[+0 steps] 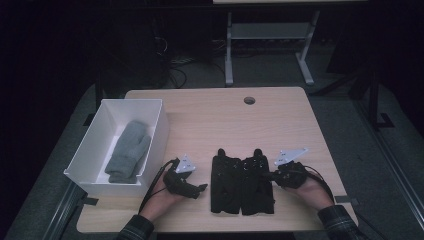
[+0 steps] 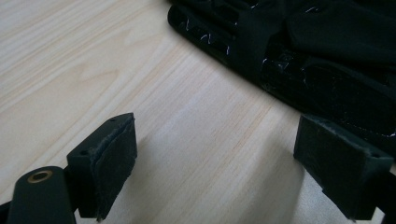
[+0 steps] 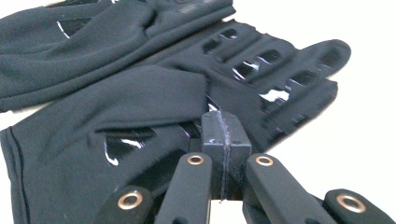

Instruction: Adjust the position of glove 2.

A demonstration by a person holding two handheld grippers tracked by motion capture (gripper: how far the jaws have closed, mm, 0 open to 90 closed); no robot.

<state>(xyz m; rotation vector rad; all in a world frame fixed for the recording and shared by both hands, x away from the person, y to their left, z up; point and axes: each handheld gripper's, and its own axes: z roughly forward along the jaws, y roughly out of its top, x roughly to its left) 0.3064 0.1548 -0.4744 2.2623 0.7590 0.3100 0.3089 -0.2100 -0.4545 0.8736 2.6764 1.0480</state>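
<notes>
Looking down from the high view, a pair of black gloves [image 1: 242, 182] lies flat, side by side near the front edge of the wooden table [image 1: 280, 120], fingers pointing away from the person, while a grey mitten [image 1: 127, 151] already rests inside the white box [image 1: 159, 131] at the left; this suggests the work is sorting handwear into that box, with the black pair next. The left gripper [image 1: 197, 189] waits just beside the gloves' left edge, and the right gripper [image 1: 267, 175] touches the right-hand glove at its outer edge. From the left gripper view, its two pads [image 2: 112, 168] stand wide apart over bare wood with nothing between them, the gloves [image 2: 299, 51] lying just ahead and to the right, so this tool seems poised to take the near glove rather than holding anything. From the right gripper view, the jaws are pressed together with their pads meeting in a thin seam, right against the fabric of the closest glove [image 3: 140, 107]; whether a fold of cloth is actually pinched there cannot be told, though the placement at the glove's edge fits an attempt to lift it.
</notes>
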